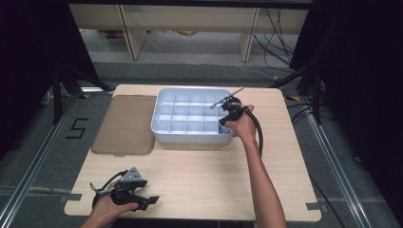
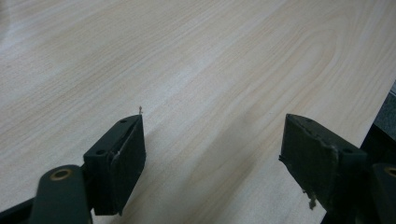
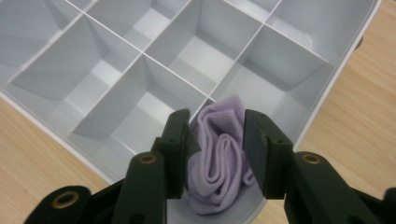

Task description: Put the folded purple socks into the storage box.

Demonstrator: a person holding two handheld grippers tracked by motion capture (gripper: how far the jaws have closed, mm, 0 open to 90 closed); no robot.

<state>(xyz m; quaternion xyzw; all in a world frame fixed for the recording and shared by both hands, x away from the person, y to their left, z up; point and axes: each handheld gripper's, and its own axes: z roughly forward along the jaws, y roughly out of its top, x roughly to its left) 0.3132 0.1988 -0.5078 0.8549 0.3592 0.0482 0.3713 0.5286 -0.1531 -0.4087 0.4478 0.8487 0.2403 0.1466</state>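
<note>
Lilac cloth [image 3: 218,158], rolled, seemingly loose between part-open right hand-held gripper [image 3: 217,144] jaws.

cloth [image 3: 219,158]: lilac, soft, rolled into loose folds
pose: bunched, standing on end in its cell
place: near right corner compartment of the pale grey divided tray [image 3: 116,88]
tray: on the table, its other compartments bare

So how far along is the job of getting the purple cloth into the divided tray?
Done: the rolled purple cloth sits in a near corner compartment of the white divided tray. In hand: the right gripper straddles the cloth, jaws part open, apparently letting go. Left: pull that gripper clear. The other compartments in sight are empty, and the left gripper hovers open over bare table.
</note>
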